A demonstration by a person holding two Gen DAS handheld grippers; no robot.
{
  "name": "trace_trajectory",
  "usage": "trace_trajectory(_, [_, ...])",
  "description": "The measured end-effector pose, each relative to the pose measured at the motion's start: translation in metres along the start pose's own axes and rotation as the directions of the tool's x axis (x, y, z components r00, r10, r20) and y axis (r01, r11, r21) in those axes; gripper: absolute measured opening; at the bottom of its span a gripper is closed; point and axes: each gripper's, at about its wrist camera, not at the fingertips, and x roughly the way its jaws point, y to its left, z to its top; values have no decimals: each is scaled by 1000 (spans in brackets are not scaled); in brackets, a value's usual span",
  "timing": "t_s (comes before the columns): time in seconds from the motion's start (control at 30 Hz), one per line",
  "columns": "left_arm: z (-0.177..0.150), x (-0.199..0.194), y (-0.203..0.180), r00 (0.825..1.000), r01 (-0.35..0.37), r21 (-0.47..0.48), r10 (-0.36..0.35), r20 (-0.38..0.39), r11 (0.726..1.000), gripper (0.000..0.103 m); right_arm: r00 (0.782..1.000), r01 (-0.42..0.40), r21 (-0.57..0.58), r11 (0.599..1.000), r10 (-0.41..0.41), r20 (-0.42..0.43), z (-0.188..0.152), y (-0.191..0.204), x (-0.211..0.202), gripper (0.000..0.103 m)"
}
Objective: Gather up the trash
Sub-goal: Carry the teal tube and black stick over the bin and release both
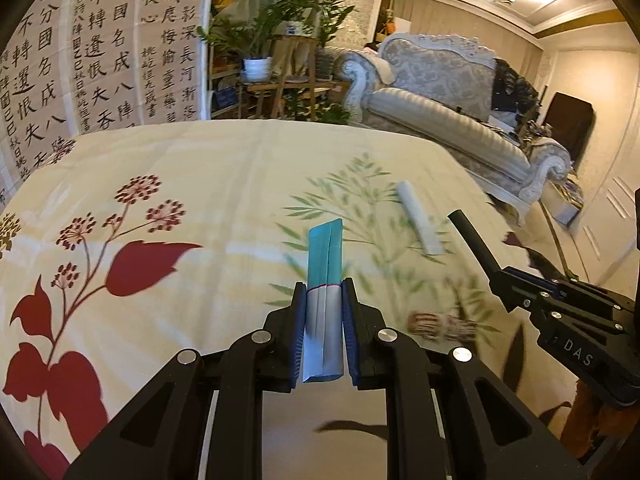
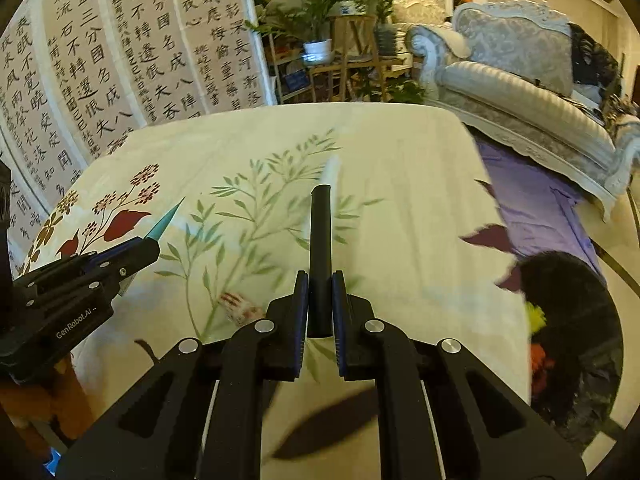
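My left gripper (image 1: 323, 292) is shut on a teal and silver sachet (image 1: 325, 256) that sticks out forward over the floral tablecloth (image 1: 180, 160). My right gripper (image 2: 320, 280) is shut on a thin black tube (image 2: 321, 236), held lengthwise between the pads. In the left wrist view the right gripper (image 1: 496, 276) comes in from the right with the black tube (image 1: 472, 240) pointing up-left. A white paper roll (image 1: 420, 224) lies on the cloth beyond it. A small patterned wrapper (image 1: 440, 326) lies blurred near the front; the wrapper (image 2: 240, 306) also shows left of my right fingers.
The cloth-covered table (image 2: 400, 140) ends at the right, where a purple mat (image 2: 532, 200) and a dark furry thing (image 2: 568, 304) sit on the floor. A grey sofa (image 1: 440, 96) stands behind, plants (image 1: 272, 32) and a calligraphy screen (image 1: 100, 52) at the back left.
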Motion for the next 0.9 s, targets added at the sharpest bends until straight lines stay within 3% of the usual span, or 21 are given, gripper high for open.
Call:
trace_trajectory(0.43, [-13,-8,-82,993,116,122,-118,5,986,19,990,123,126,984,-131,56,-40,-64,-57,12])
trace_trajectory(0.9, [-17,8,-180,970,241,244,-242,-26,939,19,963,238,264,935,-263,60,-72,-140,-87,12])
